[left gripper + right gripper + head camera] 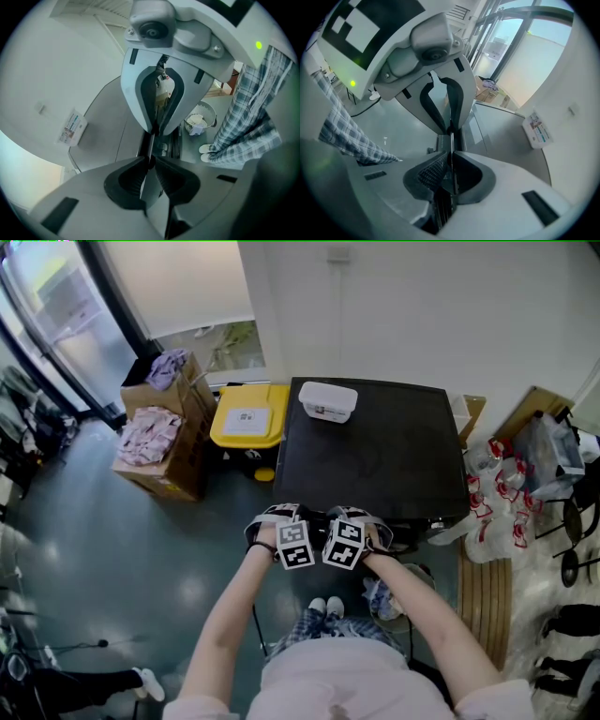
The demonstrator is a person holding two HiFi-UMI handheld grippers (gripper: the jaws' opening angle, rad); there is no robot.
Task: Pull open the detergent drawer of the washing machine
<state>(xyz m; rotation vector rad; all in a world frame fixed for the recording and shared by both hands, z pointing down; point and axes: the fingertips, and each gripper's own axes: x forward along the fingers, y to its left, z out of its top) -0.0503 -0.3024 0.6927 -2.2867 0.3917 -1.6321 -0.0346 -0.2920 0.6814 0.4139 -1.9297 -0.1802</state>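
Washing machine (375,451) front unseen (head view), tub (327,399) label illegible

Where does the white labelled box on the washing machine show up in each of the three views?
Head view: the white box is at top centre, at the back of the washing machine top.
Left gripper view: the box is left of centre, low.
Right gripper view: the box is right of centre.
Shared landmark: the dark machine top under it.
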